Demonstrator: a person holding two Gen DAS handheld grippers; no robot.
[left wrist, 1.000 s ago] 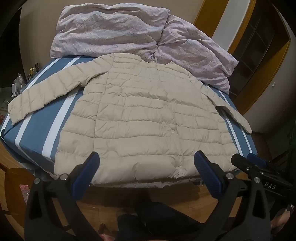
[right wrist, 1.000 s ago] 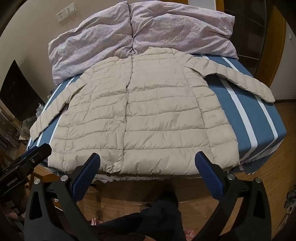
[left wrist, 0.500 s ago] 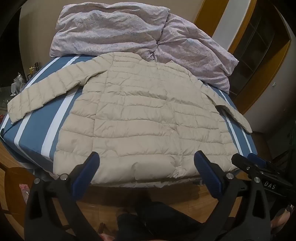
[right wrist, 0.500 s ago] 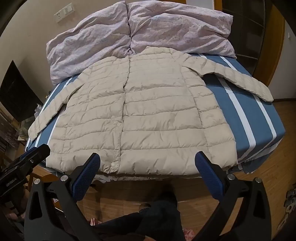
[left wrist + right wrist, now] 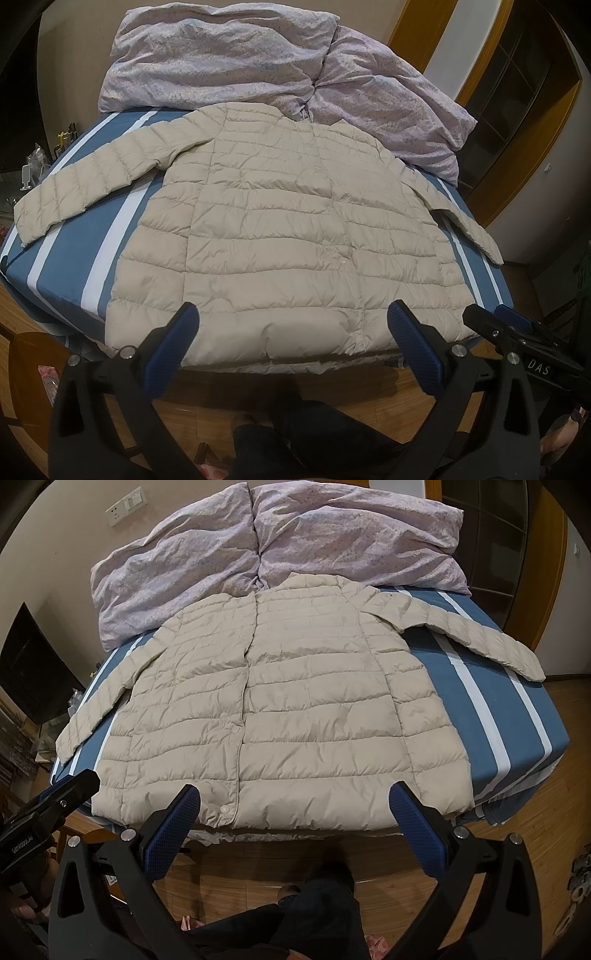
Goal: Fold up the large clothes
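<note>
Since it's a quilted down jacket (image 5: 280,236), it should be light, soft and puffy w/ a slick shell, so pinch a hem corner or sleeve cuff, not the flat middle. It lies spread face-up on the blue striped bed (image 5: 70,254), filling frame centre in both views. Long axis runs bottom to top of frame: hem at lower edge near the grippers, collar toward the lilac duvet (image 5: 236,55) at top; sleeves splay out to left and right. Left gripper (image 5: 291,336) and right gripper (image 5: 295,816) both hover at the hem, jaws wide apart, holding nothing.
</note>
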